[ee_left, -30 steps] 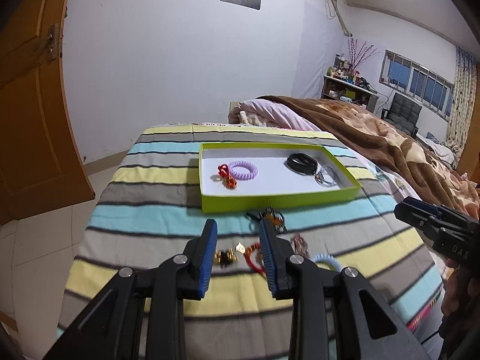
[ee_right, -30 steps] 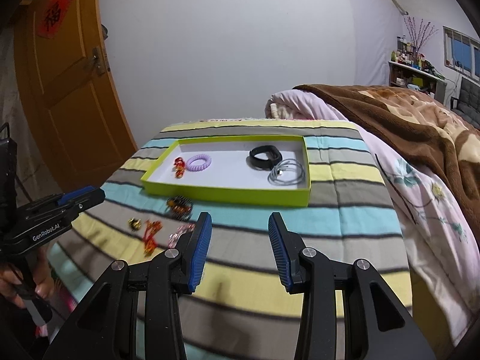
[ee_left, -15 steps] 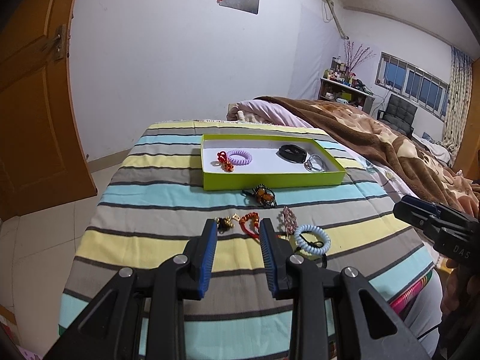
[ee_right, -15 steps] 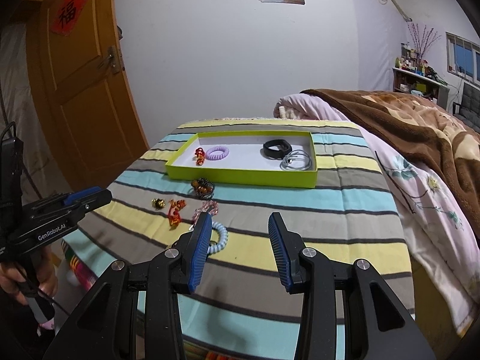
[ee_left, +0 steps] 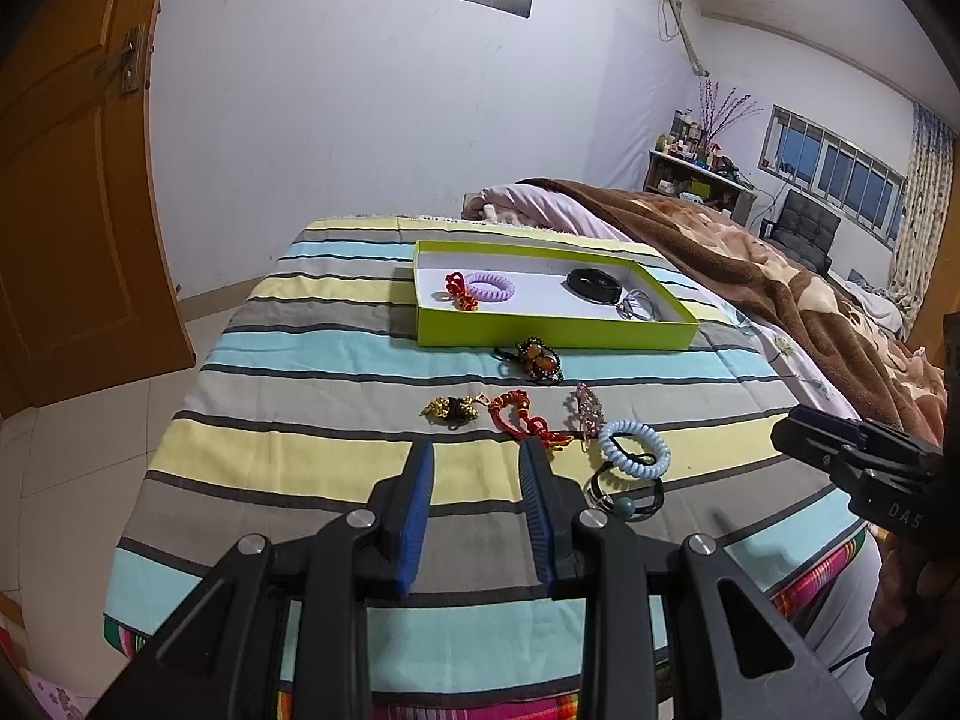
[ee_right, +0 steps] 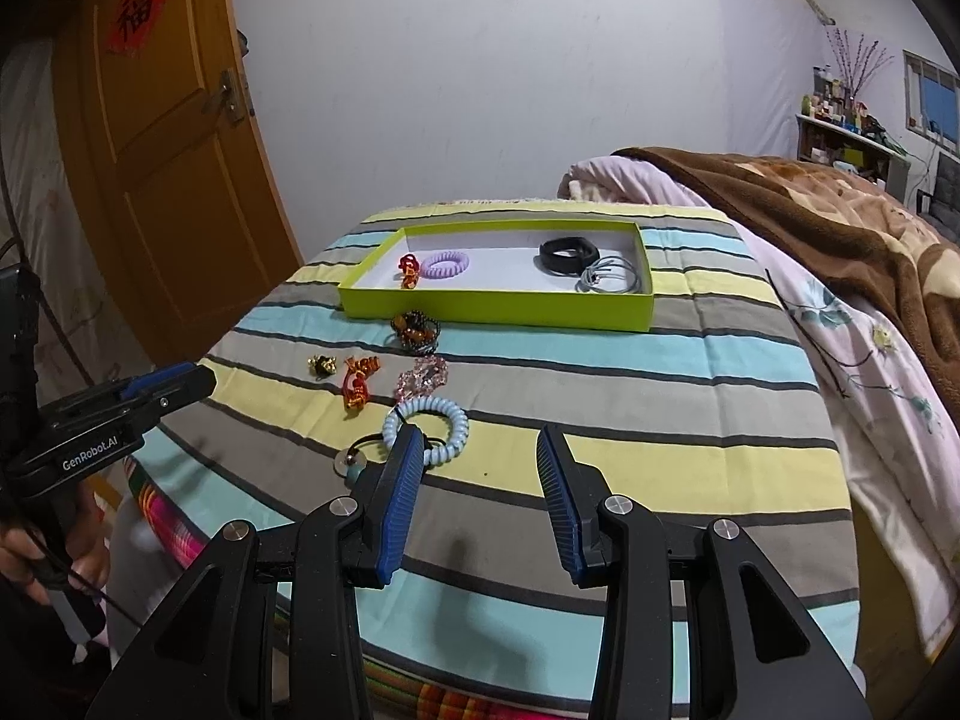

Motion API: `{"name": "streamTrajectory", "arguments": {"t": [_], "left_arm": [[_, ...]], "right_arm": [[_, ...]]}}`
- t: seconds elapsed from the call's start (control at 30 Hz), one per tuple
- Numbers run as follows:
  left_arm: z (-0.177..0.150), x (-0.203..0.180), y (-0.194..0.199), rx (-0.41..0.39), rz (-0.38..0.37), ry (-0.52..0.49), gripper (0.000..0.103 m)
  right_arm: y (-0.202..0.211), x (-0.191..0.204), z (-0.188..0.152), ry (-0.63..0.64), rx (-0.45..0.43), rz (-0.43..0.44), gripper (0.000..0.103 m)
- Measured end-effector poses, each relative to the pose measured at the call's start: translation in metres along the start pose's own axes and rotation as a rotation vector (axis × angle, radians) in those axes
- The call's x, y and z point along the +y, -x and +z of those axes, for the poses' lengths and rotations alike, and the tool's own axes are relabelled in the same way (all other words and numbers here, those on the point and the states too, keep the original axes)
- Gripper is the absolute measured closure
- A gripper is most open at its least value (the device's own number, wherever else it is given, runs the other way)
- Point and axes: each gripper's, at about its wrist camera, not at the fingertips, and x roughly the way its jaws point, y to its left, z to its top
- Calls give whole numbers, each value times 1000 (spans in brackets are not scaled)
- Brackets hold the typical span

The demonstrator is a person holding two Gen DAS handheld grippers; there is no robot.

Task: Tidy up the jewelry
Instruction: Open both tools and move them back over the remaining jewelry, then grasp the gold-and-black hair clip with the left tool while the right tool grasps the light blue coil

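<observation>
Above, both grippers hover over the striped cloth [ee_left: 300, 450] with jaws apart and empty: left gripper [ee_left: 474, 462], right gripper [ee_right: 477, 450]. Four pieces lie in the green tray [ee_left: 558, 333]; six more, including a blue coil [ee_right: 427, 429], lie before it.

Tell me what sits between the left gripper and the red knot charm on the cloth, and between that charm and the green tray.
Nothing lies between the left gripper and the red knot charm; only bare cloth. On a straight line toward the tray, the beaded bracelet lies just in front of the tray's near wall, so lift over it.
</observation>
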Motion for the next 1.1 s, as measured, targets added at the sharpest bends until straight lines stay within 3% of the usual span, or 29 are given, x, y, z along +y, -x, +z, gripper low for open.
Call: {"name": "streamTrajectory", "arguments": {"t": [0.7,0.97,1.1], "left_arm": [[14,11,-61,97,-21,32,72],[17,12,-89,149,-7,56,72],[19,12,-100,171,13,61,72]], "right_arm": [[-64,2,9,-19,113,32,63],[-89,5,9,-9,168,41,69],[-99,5,8,3,197,32,76]]}}
